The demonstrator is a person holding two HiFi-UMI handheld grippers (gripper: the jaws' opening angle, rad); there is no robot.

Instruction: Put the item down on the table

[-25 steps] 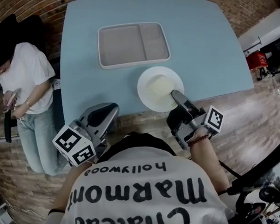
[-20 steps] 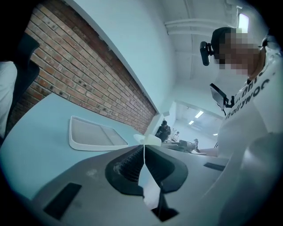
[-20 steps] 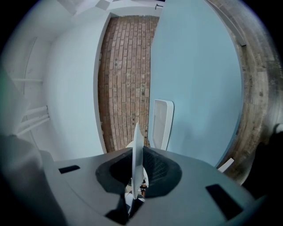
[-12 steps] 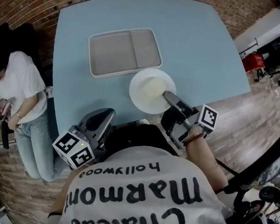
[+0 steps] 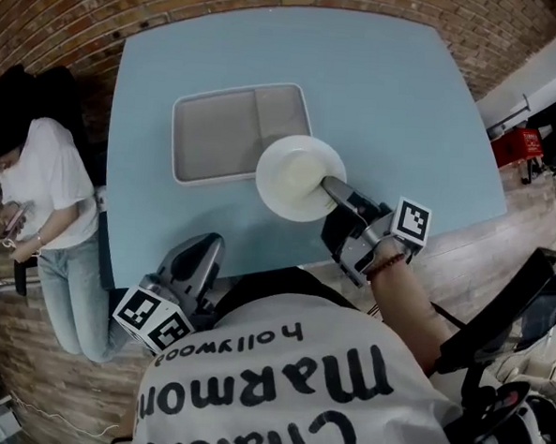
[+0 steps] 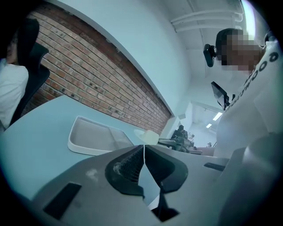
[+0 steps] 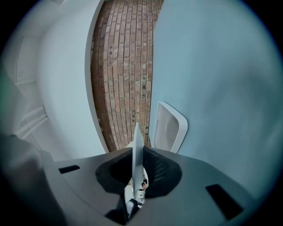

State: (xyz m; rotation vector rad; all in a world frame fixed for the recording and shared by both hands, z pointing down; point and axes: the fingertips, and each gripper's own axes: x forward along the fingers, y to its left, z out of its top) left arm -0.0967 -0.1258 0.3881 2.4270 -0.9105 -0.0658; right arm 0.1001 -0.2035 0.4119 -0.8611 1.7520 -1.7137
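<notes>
the plate [image 5: 298, 175] is round and white, with a shallow raised rim and a slightly cream centre. its surface is plain and nothing is seen on it. being round, it has no long axis. its open face is turned up, and it is held about flat, parallel with the table [image 5: 407, 112]. in the right gripper view it is seen edge-on as a thin pale blade [image 7: 137, 150].

the plate is found over the near middle of the table, and its far left part overlaps the near right corner of the tray [image 5: 236, 132] in the head view. whether it touches the tray or the table cannot be told.

the plate is gripped at its near right rim by the right gripper [image 5: 332, 187]. the jaws are closed narrow on the rim, one pad on each face. the left gripper [image 5: 204, 249] is held at the near edge of the table, left of the plate and apart from it. its jaws are pressed together with nothing between them.

one plate, one tray with two compartments, one light blue table and two grippers are counted. one more person [image 5: 45, 183] is seen at the left of the table.
</notes>
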